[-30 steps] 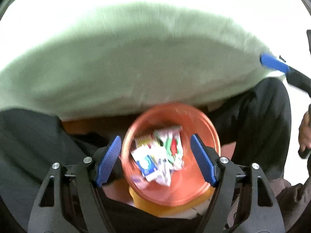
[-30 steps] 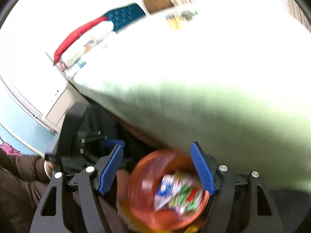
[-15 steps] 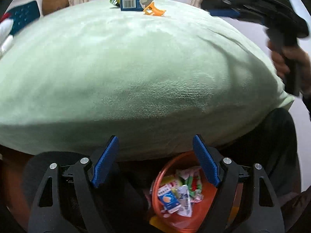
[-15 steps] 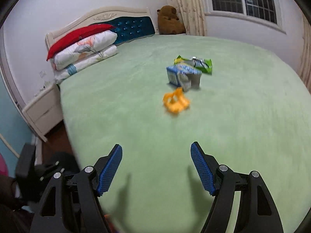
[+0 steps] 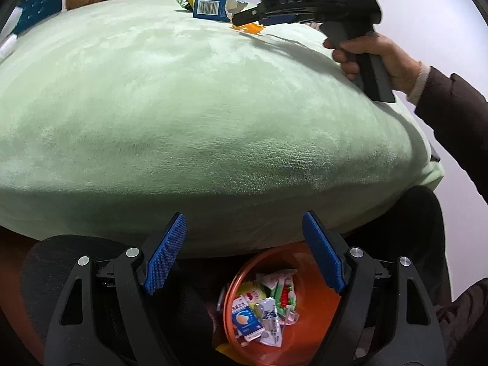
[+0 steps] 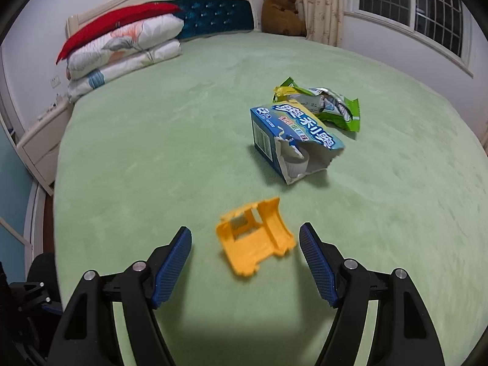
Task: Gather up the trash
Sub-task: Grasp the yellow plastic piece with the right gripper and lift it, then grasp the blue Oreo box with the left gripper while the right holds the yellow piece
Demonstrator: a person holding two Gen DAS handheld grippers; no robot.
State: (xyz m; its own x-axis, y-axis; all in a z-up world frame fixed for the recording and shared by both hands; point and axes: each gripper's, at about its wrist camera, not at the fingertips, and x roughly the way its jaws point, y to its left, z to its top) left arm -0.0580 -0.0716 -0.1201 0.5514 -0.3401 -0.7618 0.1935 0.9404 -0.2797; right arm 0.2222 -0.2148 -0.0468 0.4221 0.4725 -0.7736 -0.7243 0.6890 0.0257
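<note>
Your right gripper (image 6: 245, 262) hangs wide open over the bed (image 6: 152, 152), the yellow plastic scrap (image 6: 254, 239) dead ahead at twelve between its fingers, long axis running ten-to-four, while your empty, open left gripper (image 5: 244, 253) hovers by the orange bin (image 5: 317, 277).

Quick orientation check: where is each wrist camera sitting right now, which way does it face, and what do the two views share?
Left wrist: low at the bed's foot edge, above the orange bin, facing up the green bed; the open left hand-held gripper and the person's right hand show.
Right wrist: over the bed, looking down at the yellow plastic piece between the open right hand-held gripper fingers.
Shared: blue carton, green wrapper, yellow piece.
</note>
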